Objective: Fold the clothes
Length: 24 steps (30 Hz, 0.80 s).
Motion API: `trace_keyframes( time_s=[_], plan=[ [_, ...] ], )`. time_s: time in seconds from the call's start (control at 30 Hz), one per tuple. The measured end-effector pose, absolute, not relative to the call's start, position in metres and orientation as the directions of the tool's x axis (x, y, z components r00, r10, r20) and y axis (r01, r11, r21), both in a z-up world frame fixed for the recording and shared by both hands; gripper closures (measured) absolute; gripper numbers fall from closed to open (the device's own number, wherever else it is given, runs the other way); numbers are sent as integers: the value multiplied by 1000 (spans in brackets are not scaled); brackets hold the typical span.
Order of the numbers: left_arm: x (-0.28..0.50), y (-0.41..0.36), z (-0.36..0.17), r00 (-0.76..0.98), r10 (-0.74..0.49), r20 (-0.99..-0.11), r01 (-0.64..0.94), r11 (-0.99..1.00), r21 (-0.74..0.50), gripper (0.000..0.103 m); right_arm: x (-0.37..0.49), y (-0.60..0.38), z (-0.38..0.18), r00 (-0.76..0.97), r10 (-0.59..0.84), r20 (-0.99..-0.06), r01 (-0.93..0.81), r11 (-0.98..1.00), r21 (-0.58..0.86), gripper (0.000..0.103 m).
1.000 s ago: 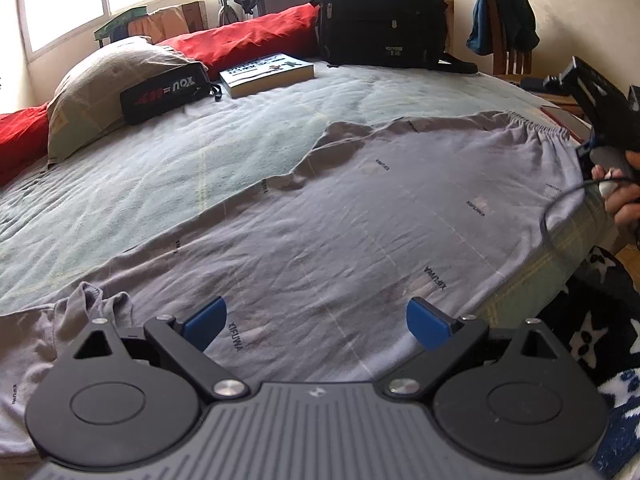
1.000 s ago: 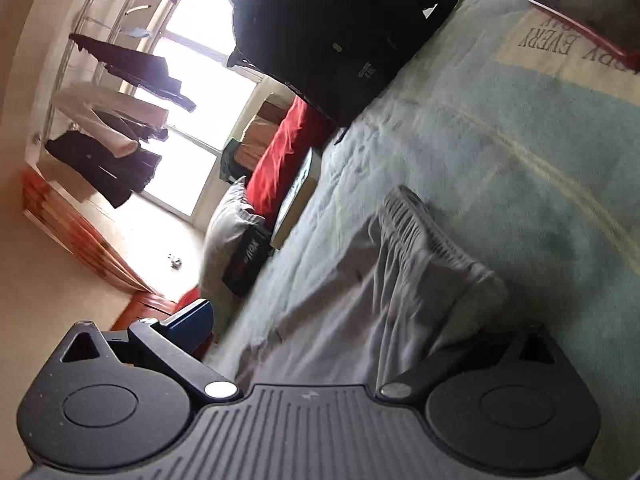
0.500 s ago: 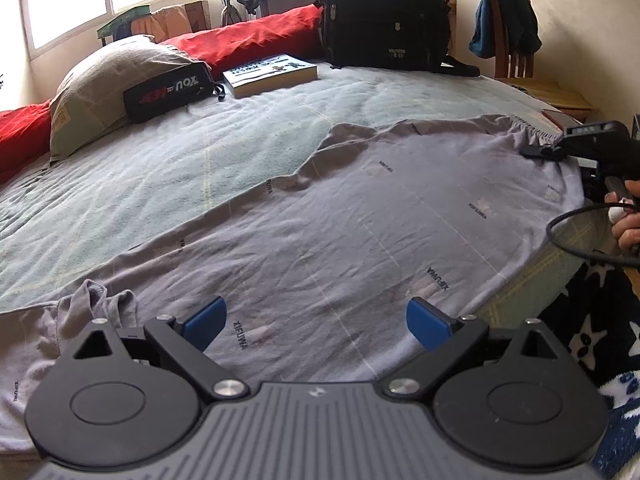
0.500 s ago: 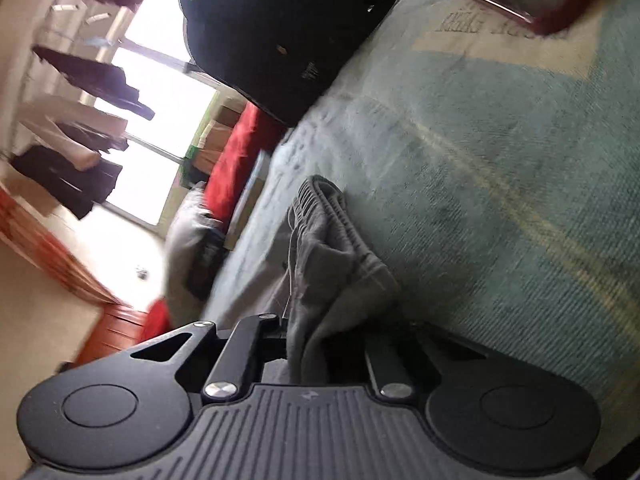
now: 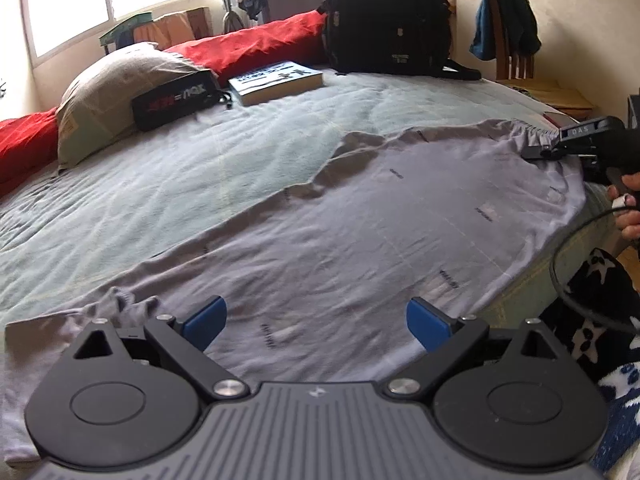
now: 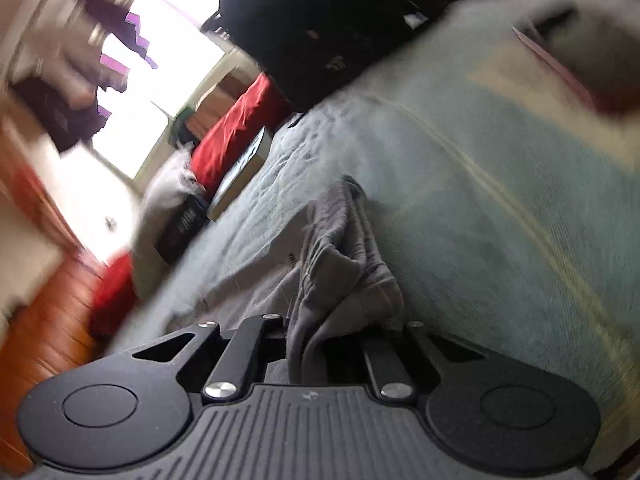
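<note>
while most of the grey trousers (image 5: pixel 360 232) lie flat across the pale green bedspread (image 5: pixel 200 168), their elastic waistband is bunched and raised a little at the far right corner, where the right gripper (image 6: pixel 316 332) has it pinched. seen from the right wrist, the jaws have just closed, and a fold of gathered grey cloth stands squeezed between them, spilling up over the black linkage; that view is smeared with blur. from the left wrist, the same tool shows as a dark body at the bed's right edge, a hand (image 5: pixel 628 204) behind it and a black cable (image 5: pixel 568 280) looping below.

the left gripper (image 5: pixel 316 320) hangs over the near part of the trousers with its blue pads (image 5: pixel 204 318) spread wide, nothing between them. a rumpled leg end lies just beside the left pad.

farther up the bed sit a book (image 5: pixel 276 82), a black pouch (image 5: pixel 176 98) leaning against a grey pillow (image 5: pixel 104 88), a red bolster (image 5: pixel 248 46) and a black backpack (image 5: pixel 384 16). a wooden chair (image 5: pixel 508 48) draped with dark clothes stands by the wall.
</note>
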State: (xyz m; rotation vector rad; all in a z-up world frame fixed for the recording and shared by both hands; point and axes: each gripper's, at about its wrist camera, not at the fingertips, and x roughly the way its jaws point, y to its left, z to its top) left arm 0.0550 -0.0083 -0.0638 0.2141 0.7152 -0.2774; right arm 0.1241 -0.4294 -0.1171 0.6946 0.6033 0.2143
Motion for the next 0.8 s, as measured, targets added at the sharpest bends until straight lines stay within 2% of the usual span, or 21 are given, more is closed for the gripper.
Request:
trace_keyframes(
  time_s=[0.2,0.33,0.8],
  plan=[
    [52,14,-61,719,-147,-680,311,942,126,6,124,-395,-84,809,306,-502,-34,877,479,94],
    [48,32,-58,722,-130,-680,293,947,131,6,120,-374,-65,815,285,-504,-79,917,391,94],
    [30,90,-51,754,-130,-644,256,961,106,6,111,-270,-6,801,333,-497,-279,943,181,94]
  ],
)
